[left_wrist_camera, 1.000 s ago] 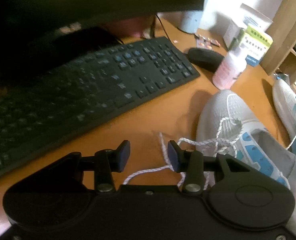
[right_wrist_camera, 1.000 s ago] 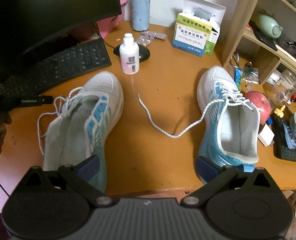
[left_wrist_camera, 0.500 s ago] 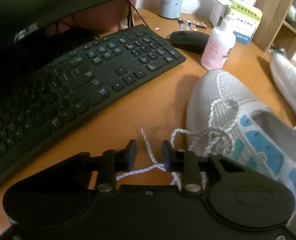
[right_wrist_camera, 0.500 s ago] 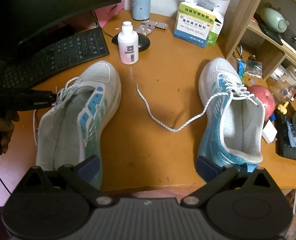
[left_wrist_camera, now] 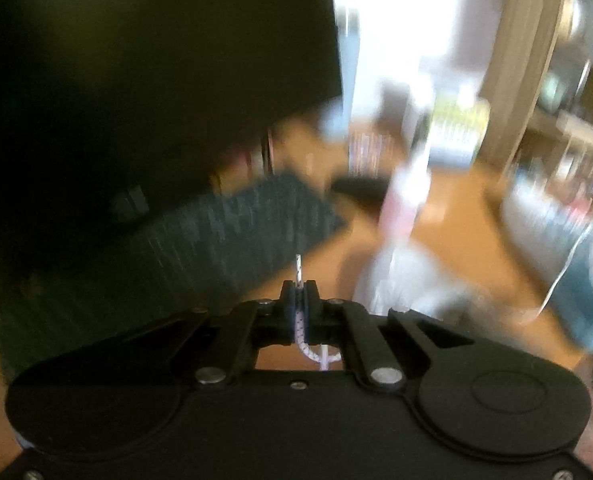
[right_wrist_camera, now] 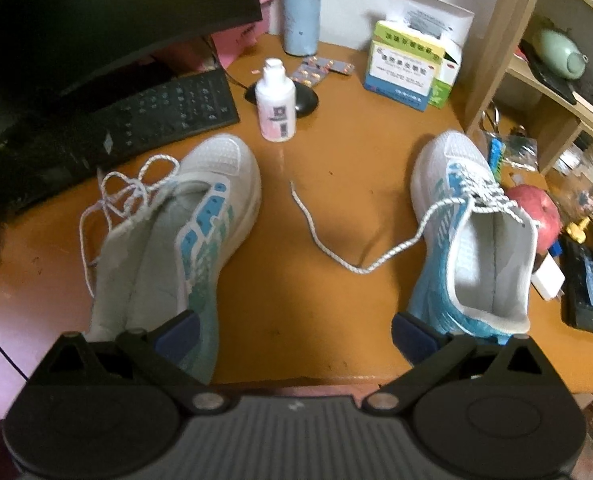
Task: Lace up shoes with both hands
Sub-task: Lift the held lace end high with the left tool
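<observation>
Two sneakers on the desk, one lace end pinched by the left hand-held gripper.

One aglet-tipped lace end (left_wrist_camera: 298, 270) sticks out at 12 o'clock from the closed pads of the left hand-held gripper (left_wrist_camera: 299, 292), its long axis running straight along the fingers; that view is motion-blurred, so I cannot tell which eyelet it faces. The lace belongs to the left sneaker (right_wrist_camera: 176, 236), lying at 10 o'clock from the right hand-held gripper (right_wrist_camera: 294, 332), toe pointing to 12, with loose loops bunched on its outer side. The right hand-held gripper hangs wide open and empty between the pair. The right sneaker (right_wrist_camera: 472, 240) at 2 o'clock trails its own loose lace (right_wrist_camera: 336, 248) across the desk (right_wrist_camera: 336, 152). Judging by this, the left hand is nearer for threading. A white bottle (right_wrist_camera: 275, 104) and keyboard (right_wrist_camera: 136, 120) sit beyond.
</observation>
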